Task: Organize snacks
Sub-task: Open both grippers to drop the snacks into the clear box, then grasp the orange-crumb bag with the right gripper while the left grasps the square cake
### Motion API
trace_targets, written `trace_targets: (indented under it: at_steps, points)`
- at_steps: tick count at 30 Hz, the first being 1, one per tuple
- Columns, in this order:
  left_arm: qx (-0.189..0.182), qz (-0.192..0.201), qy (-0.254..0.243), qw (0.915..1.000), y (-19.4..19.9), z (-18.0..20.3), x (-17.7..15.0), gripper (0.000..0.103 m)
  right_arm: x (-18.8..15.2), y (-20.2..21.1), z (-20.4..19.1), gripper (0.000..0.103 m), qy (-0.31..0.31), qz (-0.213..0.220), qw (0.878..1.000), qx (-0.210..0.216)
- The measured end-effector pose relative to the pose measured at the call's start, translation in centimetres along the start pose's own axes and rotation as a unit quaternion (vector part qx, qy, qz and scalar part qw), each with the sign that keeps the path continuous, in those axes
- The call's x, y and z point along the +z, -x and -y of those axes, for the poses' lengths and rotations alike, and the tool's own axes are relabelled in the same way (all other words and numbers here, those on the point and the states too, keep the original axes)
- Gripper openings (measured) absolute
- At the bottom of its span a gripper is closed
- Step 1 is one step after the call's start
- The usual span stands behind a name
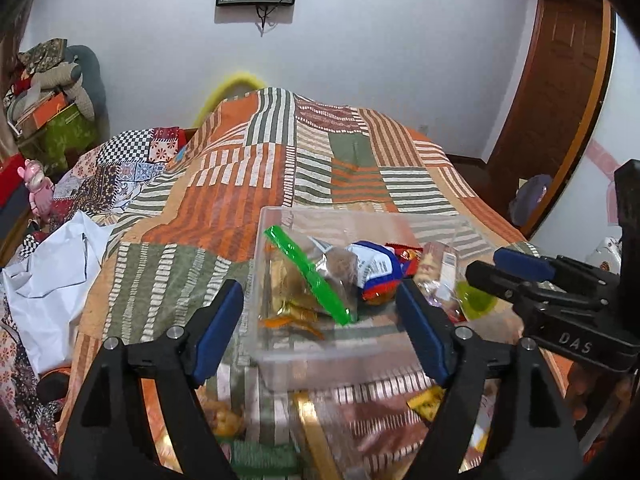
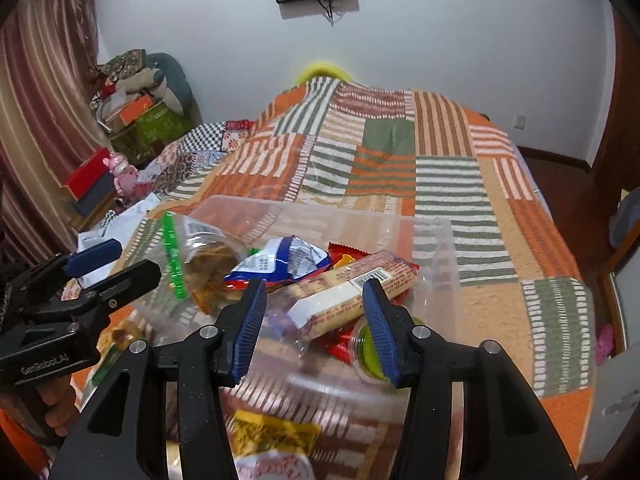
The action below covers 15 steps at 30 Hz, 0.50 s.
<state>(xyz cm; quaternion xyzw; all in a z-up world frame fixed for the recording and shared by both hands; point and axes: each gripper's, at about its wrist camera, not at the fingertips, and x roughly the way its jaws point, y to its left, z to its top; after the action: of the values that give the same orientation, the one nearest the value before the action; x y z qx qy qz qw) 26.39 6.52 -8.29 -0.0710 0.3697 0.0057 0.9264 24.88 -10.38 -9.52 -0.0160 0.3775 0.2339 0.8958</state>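
Observation:
A clear plastic bin (image 1: pixel 320 360) (image 2: pixel 436 248) stands on the patchwork bed. It holds a clear jar with a green lid (image 1: pixel 308 276) (image 2: pixel 200 256), a blue and white packet (image 1: pixel 374 266) (image 2: pixel 288 258), a long biscuit pack (image 2: pixel 352 292), red wrappers and a green-lidded cup (image 1: pixel 476 300) (image 2: pixel 370 350). My left gripper (image 1: pixel 320 320) is open and empty, its jaws on either side of the bin's near left part. My right gripper (image 2: pixel 316 320) is open and empty over the bin's near edge; it also shows in the left wrist view (image 1: pixel 520 276).
Loose snack packets lie on the quilt in front of the bin: a yellow one (image 2: pixel 272 432) (image 1: pixel 428 400), a white one (image 2: pixel 276 466) and a gold-edged one (image 1: pixel 316 432). White cloth (image 1: pixel 52 280) lies at the left. A pink toy (image 2: pixel 122 174) and boxes stand at far left.

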Motion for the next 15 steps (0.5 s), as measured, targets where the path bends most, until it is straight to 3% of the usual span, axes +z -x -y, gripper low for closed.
trace_targets:
  at_steps: [8,15]
  points:
    - [-0.012,-0.004,-0.015,0.9998,3.9,0.2,-2.0,0.083,-1.6,4.0,-0.7,0.056,0.003,0.028,1.0,0.011]
    - [-0.009,-0.012,-0.035,0.9993,7.2,0.4,-5.1,0.084,-4.3,7.0,-1.8,0.057,0.015,0.044,0.999,0.01]
